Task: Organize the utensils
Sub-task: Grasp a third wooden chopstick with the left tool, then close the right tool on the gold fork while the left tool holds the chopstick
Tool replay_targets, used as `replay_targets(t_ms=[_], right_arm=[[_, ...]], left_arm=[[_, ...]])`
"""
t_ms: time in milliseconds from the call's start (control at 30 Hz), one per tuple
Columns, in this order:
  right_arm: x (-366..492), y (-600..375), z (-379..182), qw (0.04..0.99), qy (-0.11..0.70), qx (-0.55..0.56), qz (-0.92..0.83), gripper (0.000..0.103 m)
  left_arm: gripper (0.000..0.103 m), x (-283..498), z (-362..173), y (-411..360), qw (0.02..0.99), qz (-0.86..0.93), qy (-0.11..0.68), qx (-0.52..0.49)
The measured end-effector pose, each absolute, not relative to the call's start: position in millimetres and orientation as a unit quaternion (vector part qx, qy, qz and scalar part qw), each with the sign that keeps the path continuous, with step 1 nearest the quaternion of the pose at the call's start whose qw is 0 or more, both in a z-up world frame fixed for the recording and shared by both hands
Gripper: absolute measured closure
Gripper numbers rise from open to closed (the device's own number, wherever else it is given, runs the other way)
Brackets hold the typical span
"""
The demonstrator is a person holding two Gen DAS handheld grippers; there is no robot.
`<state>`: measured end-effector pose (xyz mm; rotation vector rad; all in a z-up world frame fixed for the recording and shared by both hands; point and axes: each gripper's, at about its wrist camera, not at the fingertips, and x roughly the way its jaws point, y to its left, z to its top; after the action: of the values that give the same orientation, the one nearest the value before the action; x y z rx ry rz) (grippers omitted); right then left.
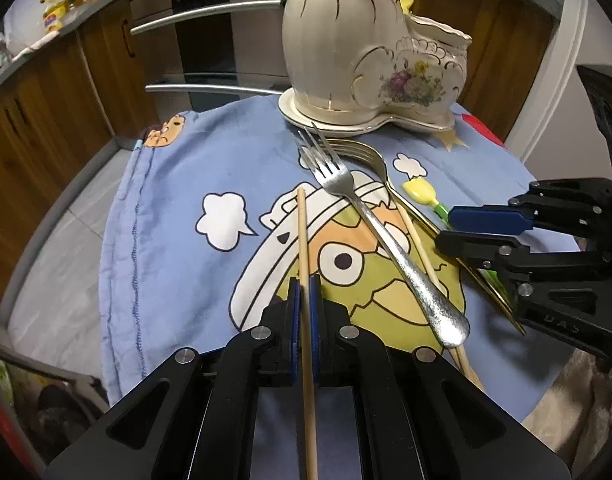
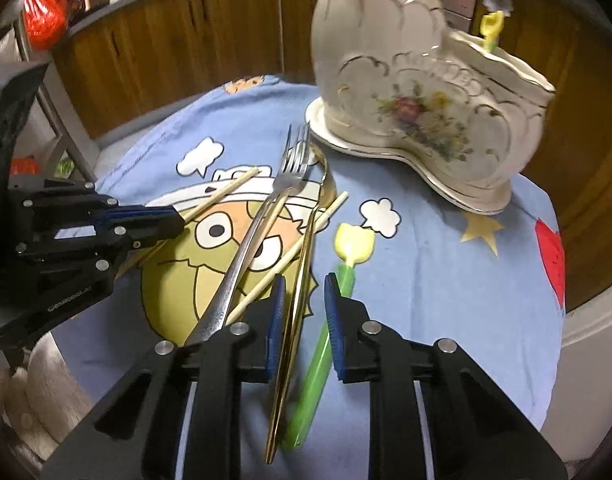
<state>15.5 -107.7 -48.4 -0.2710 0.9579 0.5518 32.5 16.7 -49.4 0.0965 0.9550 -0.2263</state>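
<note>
Wooden kitchen cabinets are curving behind a small round table draped in a blue cartoon cloth [image 1: 178, 200], where I am sorting loose cutlery toward the boot-shaped ceramic holder [image 1: 369, 44] at the far edge. My left gripper [image 1: 304, 304] is pinching one wooden chopstick [image 1: 302, 232] tight, gripped low on the shaft so its length is pointing toward the holder for a clean lift. My right gripper [image 2: 304, 300] is straddling the gold-coloured fork [image 2: 302, 256] and the green-handled yellow spoon [image 2: 347, 246]; its jaws are narrowed but, as far as I can see, not yet pressing on either. A silver fork [image 1: 369, 224] is lying across a second chopstick [image 1: 421, 252], so that pile is probably being left until the top pieces are cleared. Open cloth is lying to the left, while on the right the table edge is near. I am judging the holder's tall mouth reachable from above, with both grippers sitting well apart.
</note>
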Motion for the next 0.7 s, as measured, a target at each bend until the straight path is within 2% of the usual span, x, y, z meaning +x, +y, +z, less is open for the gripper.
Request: replay_targets(t_ms=[267, 300, 367, 700], right_arm=[[32.6, -101.9, -51.5, 0.826, 0.480, -0.123, 0.268, 0.083], [34.3, -102.6, -52.1, 0.827, 0.481, -0.116, 0.269, 0.085], [37.1, -107.1, -53.4, 0.830, 0.477, -0.095, 0.272, 0.094], [19.0, -130.7, -43.8, 0.851, 0.440, -0.053, 0.282, 0.096]], left_arm=[[0.097, 36.6, -49.2, 16.8, 0.875, -0.110, 0.469, 0.044], [0.097, 37.5, -49.4, 16.4, 0.875, -0.108, 0.469, 0.043], [0.097, 37.7, -49.7, 14.6, 0.876, -0.104, 0.469, 0.048], [0.098, 32.2, -39.7, 17.7, 0.892, -0.099, 0.439, 0.041]])
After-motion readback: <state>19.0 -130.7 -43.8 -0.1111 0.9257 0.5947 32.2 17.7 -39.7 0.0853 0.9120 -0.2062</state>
